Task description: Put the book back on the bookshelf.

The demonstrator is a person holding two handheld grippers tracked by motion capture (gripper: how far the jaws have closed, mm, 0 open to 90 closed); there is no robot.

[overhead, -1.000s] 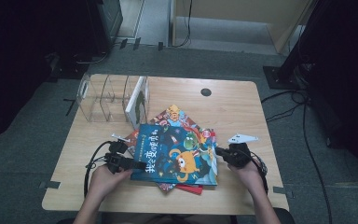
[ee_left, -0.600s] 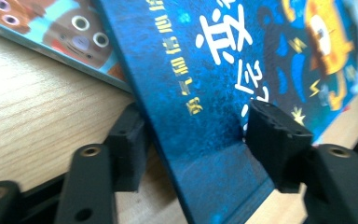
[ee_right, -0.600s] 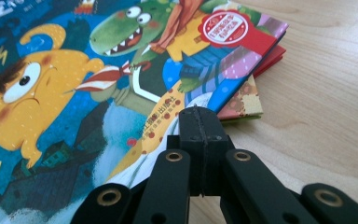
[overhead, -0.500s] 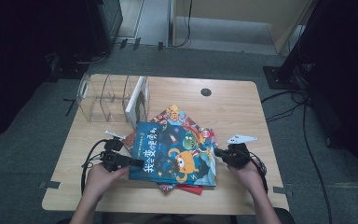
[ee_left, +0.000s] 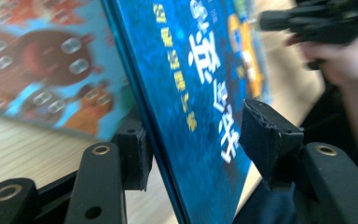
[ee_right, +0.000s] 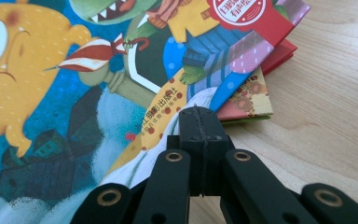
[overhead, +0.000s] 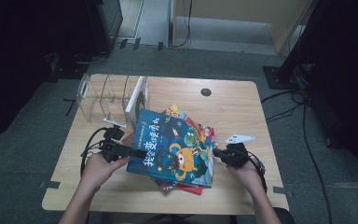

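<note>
The person's two hands come in from the near edge of the surface (overhead: 242,196), each holding tongs. The left tongs (overhead: 135,152) have their jaws on both sides of the left edge of the blue book (overhead: 175,147). In the left gripper view one jaw is right by the back of the cover and the other jaw looks a little way off the front, so I cannot tell if they are squeezing it yet. The right tongs (overhead: 216,152) sit at the right edge of the same book. In the right gripper view the two jaws are pressed flat together with no gap, and they look empty; the tip sits at the book's edge, maybe to steady it.

The blue book lies on top of a messy pile of books (overhead: 186,184) in the middle of the surface. Its left side is tipped up off the pile, I think so it can be lifted away.

Farther back on the left stands a clear rack (overhead: 100,100) with slots. One white book (overhead: 136,98) stands in it already. The blue book may be meant to go there too.
</note>
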